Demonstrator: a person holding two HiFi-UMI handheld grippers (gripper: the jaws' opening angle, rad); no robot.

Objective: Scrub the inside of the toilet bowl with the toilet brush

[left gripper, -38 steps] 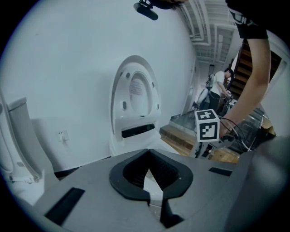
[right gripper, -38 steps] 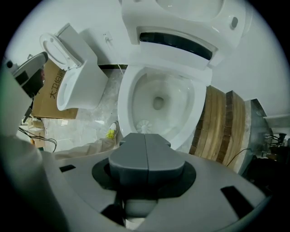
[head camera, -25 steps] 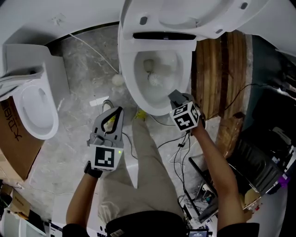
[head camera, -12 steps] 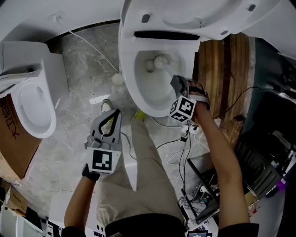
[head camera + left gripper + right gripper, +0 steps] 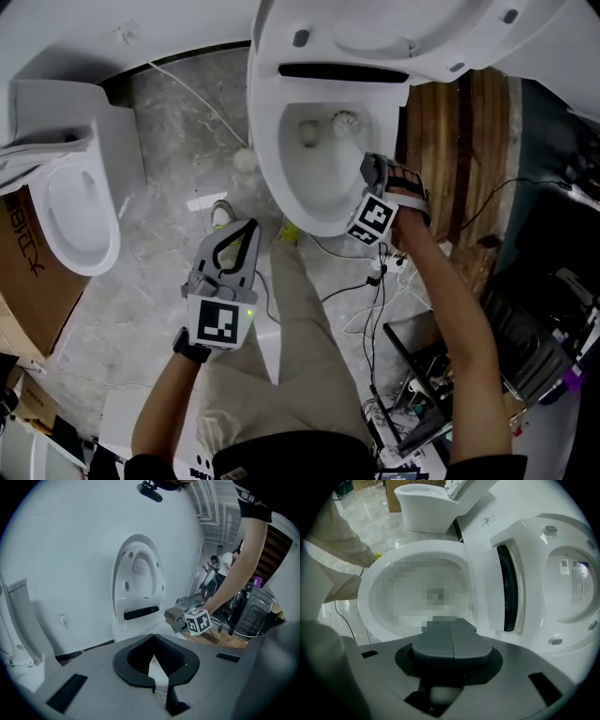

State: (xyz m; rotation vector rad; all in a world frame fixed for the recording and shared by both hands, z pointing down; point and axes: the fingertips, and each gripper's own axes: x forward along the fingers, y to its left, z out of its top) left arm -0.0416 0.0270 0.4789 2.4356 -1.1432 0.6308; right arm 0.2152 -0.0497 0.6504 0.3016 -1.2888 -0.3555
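Observation:
The white toilet bowl [image 5: 267, 178] stands open at top centre, its lid [image 5: 394, 28] raised. The toilet brush's round white head [image 5: 345, 122] rests against the bowl's back inner wall, right of the drain. My right gripper [image 5: 368, 167] hovers over the bowl's right rim, shut on the brush handle. In the right gripper view the jaws [image 5: 451, 630] are pressed together over the bowl [image 5: 370, 578], with a pale handle end [image 5: 440, 693] under them. My left gripper [image 5: 246, 228] hangs over the floor left of the bowl, shut, holding nothing; it [image 5: 153, 641] faces the raised lid [image 5: 138, 573].
A second toilet [image 5: 70, 216] and a cardboard box [image 5: 23, 272] are at the left. A wooden board [image 5: 459, 159], loose cables [image 5: 375, 291] and a dark appliance [image 5: 534, 328] crowd the right. A small white ball [image 5: 246, 160] lies on the marble floor. The person's trouser leg [image 5: 281, 347] is below.
The brush head has swept from the bowl's middle to its back right wall. My right gripper has moved farther over the rim. My left gripper has barely moved.

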